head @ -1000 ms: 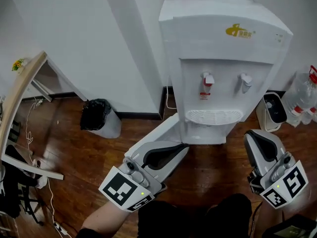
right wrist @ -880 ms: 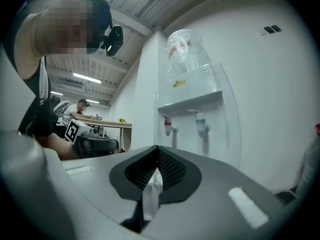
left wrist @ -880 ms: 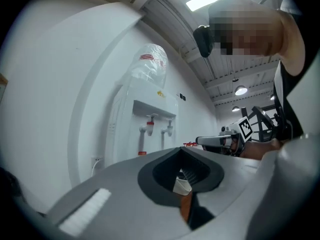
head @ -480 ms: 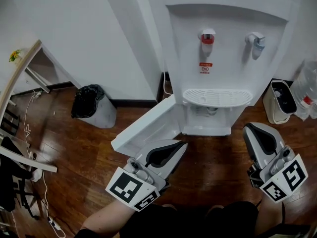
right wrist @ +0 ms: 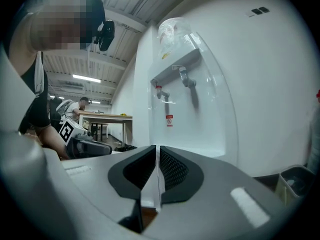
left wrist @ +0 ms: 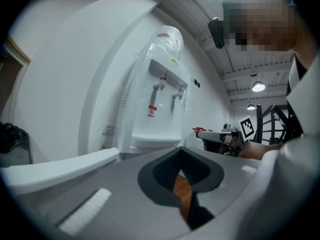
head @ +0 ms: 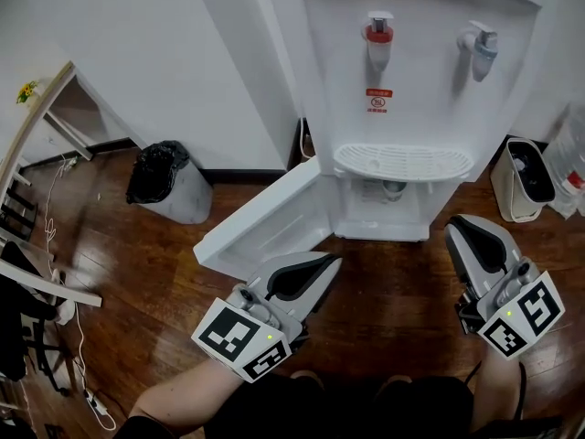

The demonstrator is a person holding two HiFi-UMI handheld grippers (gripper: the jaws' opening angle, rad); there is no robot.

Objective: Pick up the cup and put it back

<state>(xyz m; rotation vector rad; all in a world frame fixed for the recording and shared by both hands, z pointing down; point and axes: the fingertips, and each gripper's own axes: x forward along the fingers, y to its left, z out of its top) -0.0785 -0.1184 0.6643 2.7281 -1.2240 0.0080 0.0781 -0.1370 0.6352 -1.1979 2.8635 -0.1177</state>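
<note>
Hovering above wooden floor (head: pixel 384 291) before water dispenser (head: pixel 430 108): left tongs (head: pixel 331 263) and right tongs (head: pixel 454 222), both empty. Left tongs nearly closed, only thin slit between pads; right tongs pressed together. Dispenser's lower door (head: pixel 265 227) swung open toward left. Small pale shape, seemingly cup (head: pixel 391 188), inside open compartment just beneath drip tray (head: pixel 402 161), well apart from both tongs. Black bin (head: pixel 164 183) by wall.

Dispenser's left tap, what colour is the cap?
Red. The left tap on the water dispenser shows best in the head view.
</note>
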